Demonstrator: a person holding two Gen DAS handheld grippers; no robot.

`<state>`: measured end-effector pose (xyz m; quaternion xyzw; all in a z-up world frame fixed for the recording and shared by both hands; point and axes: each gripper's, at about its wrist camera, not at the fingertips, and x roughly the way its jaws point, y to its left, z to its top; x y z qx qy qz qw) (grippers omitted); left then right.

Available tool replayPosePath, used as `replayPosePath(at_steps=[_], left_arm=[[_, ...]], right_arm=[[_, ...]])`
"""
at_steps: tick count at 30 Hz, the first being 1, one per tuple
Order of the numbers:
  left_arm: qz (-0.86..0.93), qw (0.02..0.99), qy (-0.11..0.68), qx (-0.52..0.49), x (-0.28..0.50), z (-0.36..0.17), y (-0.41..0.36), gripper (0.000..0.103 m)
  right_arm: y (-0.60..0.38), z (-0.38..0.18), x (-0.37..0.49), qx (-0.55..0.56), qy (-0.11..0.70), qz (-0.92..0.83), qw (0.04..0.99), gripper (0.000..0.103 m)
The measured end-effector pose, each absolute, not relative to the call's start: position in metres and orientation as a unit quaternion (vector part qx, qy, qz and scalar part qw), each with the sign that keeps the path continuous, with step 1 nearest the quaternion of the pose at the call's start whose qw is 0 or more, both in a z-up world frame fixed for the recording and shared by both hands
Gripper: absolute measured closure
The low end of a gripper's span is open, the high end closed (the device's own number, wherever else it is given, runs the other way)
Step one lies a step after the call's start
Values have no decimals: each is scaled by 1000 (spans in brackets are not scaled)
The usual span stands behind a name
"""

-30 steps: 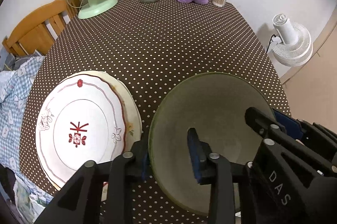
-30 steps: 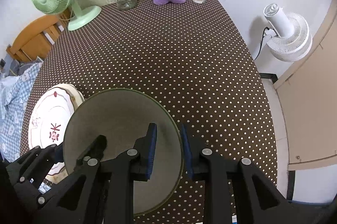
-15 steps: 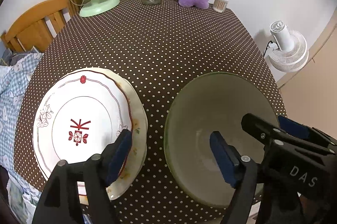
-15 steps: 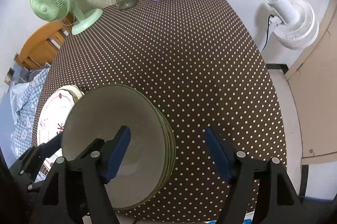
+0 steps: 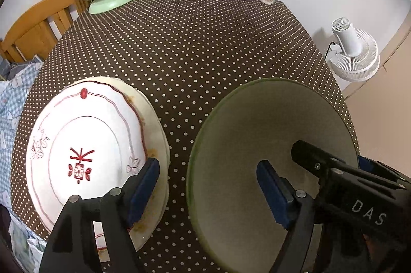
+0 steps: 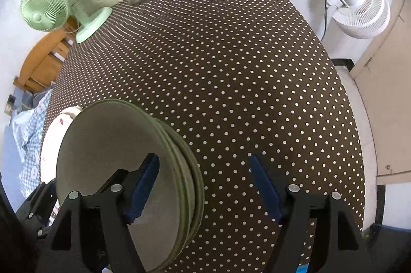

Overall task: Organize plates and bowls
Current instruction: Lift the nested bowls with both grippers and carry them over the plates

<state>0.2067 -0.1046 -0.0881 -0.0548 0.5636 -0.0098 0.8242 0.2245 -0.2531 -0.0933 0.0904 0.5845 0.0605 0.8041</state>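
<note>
The left gripper (image 5: 208, 185) was seen with its fingers spread wide, nothing pressed between them, straddling the rim of the stacked olive-green ceramic bowls (image 5: 257, 129) at lower right. The right gripper (image 6: 204, 185) was likewise held wide over that stack's other rim. The white round plates with red pattern (image 5: 84, 144) were stacked at lower left on the brown polka-dotted surface (image 5: 192, 41).
</note>
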Motion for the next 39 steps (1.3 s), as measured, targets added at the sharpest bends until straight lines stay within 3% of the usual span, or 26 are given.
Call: replayPosePath(at_steps=[7,10,15,19,27,39], left_arm=[[-25,825,562,-51,210,-87,-106,31],[-48,821,566,-53,212,-89,-109,38],[-38,816,574,-50,214,-92,-106,39],[-42,815,576,-52,214,-93,-105,42],[-73,810,580,-58,209,-93,-108,60],[-83,797,594,-67,202,-92,-98,61]], right_arm=[[-255,-99,232,105,590,63,798,28],[-252,-98,231,106,592,72,796,36],[-247,-102,232,107,599,75,790,39],[-241,-99,230,106,596,76,792,48],[-238,-99,228,102,600,80,789,59],[-228,-96,221,93,611,70,783,60]])
